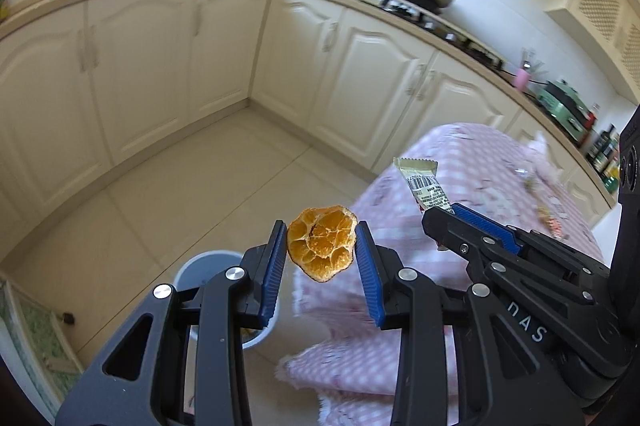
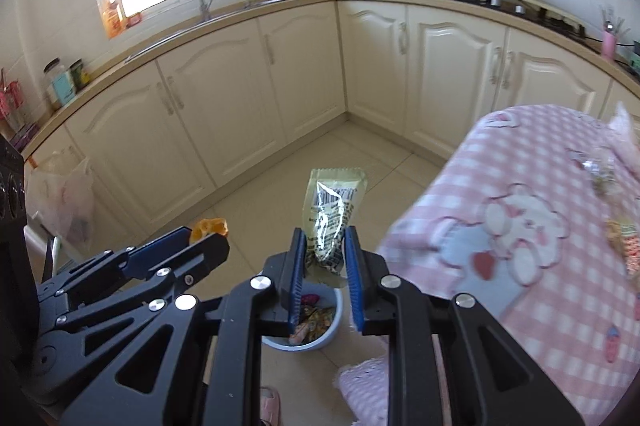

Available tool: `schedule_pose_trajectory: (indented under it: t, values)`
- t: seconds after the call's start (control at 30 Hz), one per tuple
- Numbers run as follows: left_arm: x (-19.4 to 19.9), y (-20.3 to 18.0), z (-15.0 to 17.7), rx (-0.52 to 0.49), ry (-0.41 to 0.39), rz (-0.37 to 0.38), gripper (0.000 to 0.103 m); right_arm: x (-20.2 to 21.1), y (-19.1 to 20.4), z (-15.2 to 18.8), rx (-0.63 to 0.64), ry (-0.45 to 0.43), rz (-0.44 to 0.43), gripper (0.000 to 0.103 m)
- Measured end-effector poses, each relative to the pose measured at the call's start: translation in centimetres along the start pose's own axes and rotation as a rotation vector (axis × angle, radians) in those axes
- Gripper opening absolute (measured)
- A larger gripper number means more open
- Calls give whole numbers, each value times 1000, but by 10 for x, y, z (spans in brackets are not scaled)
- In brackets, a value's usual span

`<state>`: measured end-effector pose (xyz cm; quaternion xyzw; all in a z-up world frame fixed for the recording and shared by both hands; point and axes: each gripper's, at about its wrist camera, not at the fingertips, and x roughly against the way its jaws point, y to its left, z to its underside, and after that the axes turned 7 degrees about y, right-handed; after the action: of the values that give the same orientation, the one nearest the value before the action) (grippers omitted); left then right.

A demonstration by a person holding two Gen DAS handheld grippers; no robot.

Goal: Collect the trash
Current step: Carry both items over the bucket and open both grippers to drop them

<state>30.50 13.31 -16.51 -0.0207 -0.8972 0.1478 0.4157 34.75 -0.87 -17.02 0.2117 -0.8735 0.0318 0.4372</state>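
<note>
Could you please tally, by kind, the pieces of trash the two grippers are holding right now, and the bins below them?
Orange peel: 1, held in the left gripper — orange peel
Snack wrapper: 1, held in the right gripper — snack wrapper
Trash bin: 1, on the floor below, with wrappers inside — trash bin
Total: 3
</note>
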Motion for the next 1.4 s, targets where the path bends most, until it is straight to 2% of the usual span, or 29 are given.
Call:
schedule_pose_trajectory:
  t: [0.23, 0.43, 0.5, 0.7, 1.13, 1.4]
  values:
    - [-23, 39, -3, 68, 41, -49, 33, -49, 25, -6, 16, 60, -62, 20]
    - [-46, 59, -12, 107, 45, -58, 34, -80, 27, -10, -4, 95, -80, 20]
    - [-51, 61, -14, 119, 51, -60, 44, -85, 24, -9, -10, 100, -78, 20]
    - [-57, 65, -10, 124, 57, -85, 53, -99, 16, -10, -21, 122, -79, 20]
    - [-56, 72, -6, 142, 65, -105, 54, -112, 29, -10, 3, 146, -94, 20]
    - [-42, 88, -9, 189, 20, -176, 54, -116, 41, -20, 13, 128, -128, 24]
